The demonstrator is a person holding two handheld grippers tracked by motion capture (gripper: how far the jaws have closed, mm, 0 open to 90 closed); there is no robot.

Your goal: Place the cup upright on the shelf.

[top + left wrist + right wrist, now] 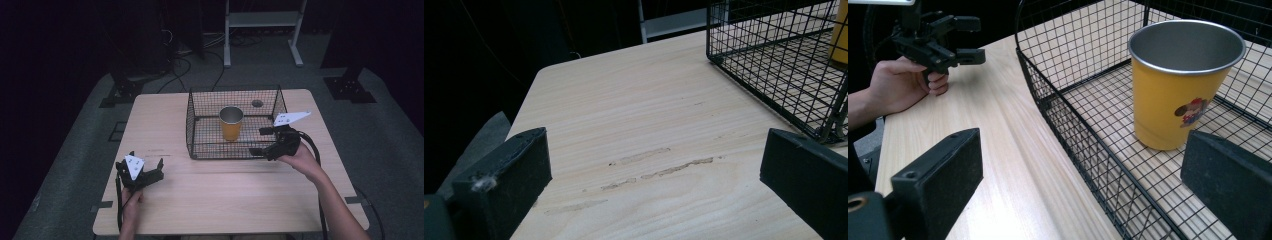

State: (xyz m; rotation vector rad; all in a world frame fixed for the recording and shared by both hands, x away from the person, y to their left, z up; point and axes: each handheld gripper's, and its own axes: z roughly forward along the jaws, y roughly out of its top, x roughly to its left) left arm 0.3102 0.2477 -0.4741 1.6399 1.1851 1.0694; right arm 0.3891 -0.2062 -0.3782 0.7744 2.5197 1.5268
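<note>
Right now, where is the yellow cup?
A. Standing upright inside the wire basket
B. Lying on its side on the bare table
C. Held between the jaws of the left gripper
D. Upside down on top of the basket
A. The yellow cup stands upright with its open metal mouth facing up, on the floor of the black wire basket, and the right gripper is open at the basket's side without touching the cup.
</note>
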